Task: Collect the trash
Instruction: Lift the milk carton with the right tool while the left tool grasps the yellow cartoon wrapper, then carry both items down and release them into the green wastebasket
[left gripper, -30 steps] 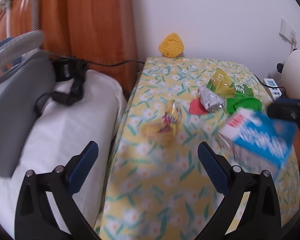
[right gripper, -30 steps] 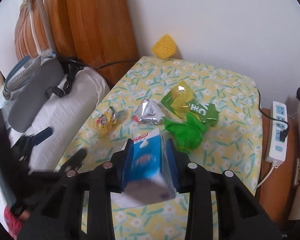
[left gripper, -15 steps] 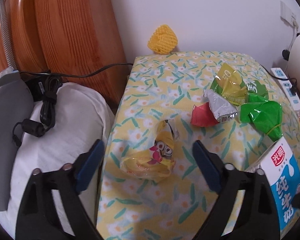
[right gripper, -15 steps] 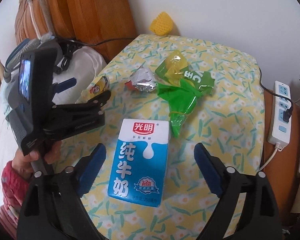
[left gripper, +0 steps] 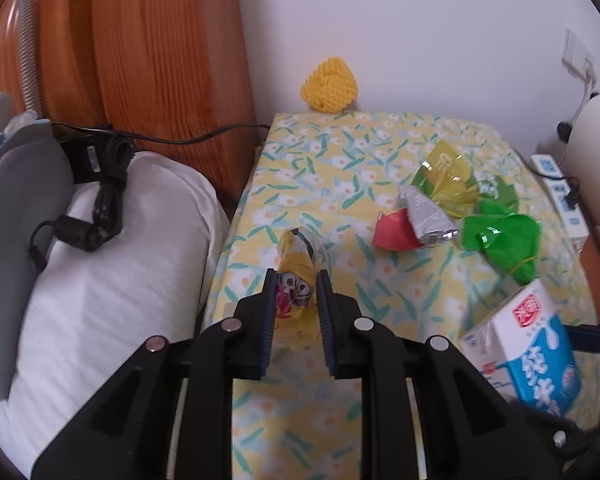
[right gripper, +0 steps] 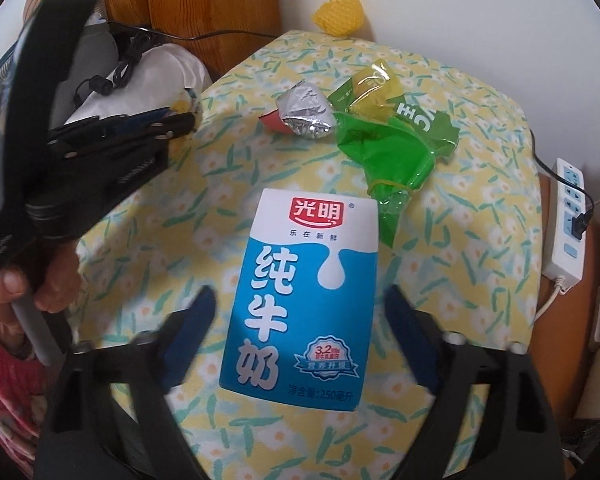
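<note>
The left hand-held gripper (left gripper: 296,288) has just clamped the yellow wrapper (left gripper: 296,276) at the worktop's (left gripper: 380,152) left edge; the right hand-held gripper (right gripper: 300,320), narrowing, straddles the milk carton (right gripper: 300,300) untouched.

Four wrappers (left gripper: 416,220), one milk carton (right gripper: 300,300)

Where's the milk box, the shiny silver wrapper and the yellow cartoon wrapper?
milk box (right gripper: 300,300): right wrist view, on its blue front face.
silver wrapper (right gripper: 306,114): right wrist view, on the crumpled foil.
yellow cartoon wrapper (left gripper: 296,276): left wrist view, on the printed part.
</note>
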